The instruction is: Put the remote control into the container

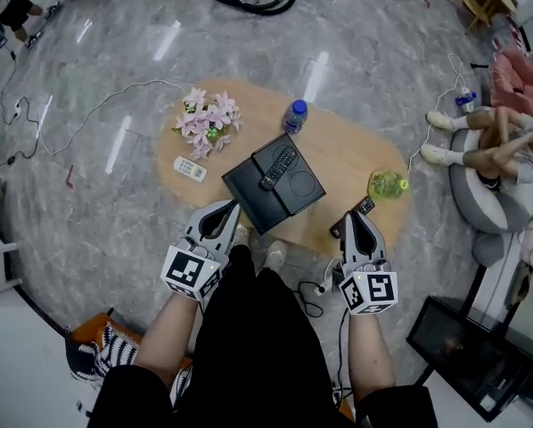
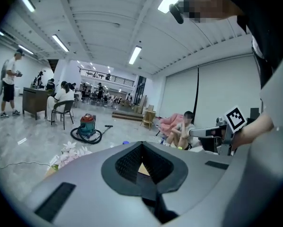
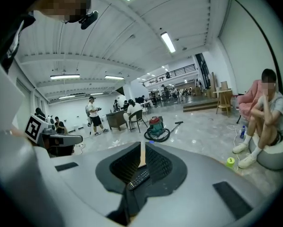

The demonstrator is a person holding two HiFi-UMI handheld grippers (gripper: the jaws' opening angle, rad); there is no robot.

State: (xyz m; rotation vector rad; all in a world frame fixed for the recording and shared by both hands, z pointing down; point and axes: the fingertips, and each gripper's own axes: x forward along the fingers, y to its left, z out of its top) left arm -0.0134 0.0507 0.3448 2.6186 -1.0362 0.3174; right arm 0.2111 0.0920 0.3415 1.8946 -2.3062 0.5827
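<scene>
Our left claw [image 2: 142, 145] is shut tight, and there is nothing in it. Our right claw [image 3: 142, 146] is open only a thin crack, and it holds nothing too. Through that crack we can see a bit of the table far below. Both claws hang high in front of us, well apart from the things on the table, and they touch nothing.

Past the claws, down below, is the table [image 1: 338, 154]. In the middle of it sits the container [image 1: 249, 194], a flat black box. A black remote control [image 1: 278, 168] lies in the container, up near its far corner. So we think the job is done, or nearly done: the remote is in and our claws have let go.

There are more remotes out, though. A white remote [image 1: 190, 169] lies on the table to the left of the container, near the pink flowers [image 1: 209, 121]. A second black remote [image 1: 364, 206] lies by the near edge of the table, and part of it hides under our right claw. We cannot tell if these two must go in as well. If they must, then that is what is left to do, and we would have to bring a claw back down for each one.

A bottle [image 1: 293, 116] with a blue cap stands behind the container.
</scene>
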